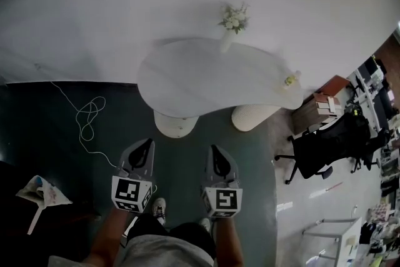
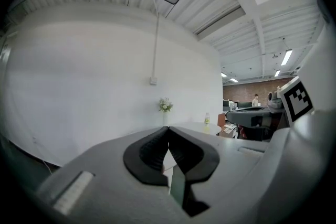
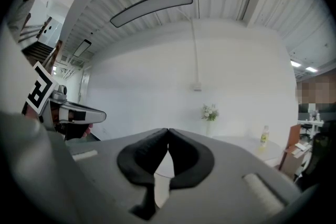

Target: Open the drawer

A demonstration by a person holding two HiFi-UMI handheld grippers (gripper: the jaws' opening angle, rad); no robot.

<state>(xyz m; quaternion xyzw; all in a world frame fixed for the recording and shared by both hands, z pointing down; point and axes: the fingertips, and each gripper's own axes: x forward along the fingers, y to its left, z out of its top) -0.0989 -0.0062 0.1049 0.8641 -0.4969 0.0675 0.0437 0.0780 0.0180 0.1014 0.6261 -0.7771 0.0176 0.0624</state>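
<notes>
No drawer shows plainly in any view. In the head view my left gripper (image 1: 144, 146) and right gripper (image 1: 215, 152) are held side by side above the dark floor, both pointing toward a white curved table (image 1: 187, 81). The table carries a vase of white flowers (image 1: 232, 22) and a small yellow-labelled bottle (image 1: 289, 80). The left gripper (image 2: 168, 128) has its jaws closed tip to tip with nothing between them. The right gripper (image 3: 168, 130) is likewise shut and empty. Both gripper views look level at the white wall, the flowers (image 2: 166, 105) (image 3: 210, 112) and the bottle (image 3: 264, 134).
A low brown unit or stack of boxes (image 1: 320, 110) stands right of the table, with a black office chair (image 1: 325, 147) beside it. A white cable (image 1: 87, 115) loops on the floor at left. A paper bag (image 1: 40, 192) lies lower left. Desks crowd the far right.
</notes>
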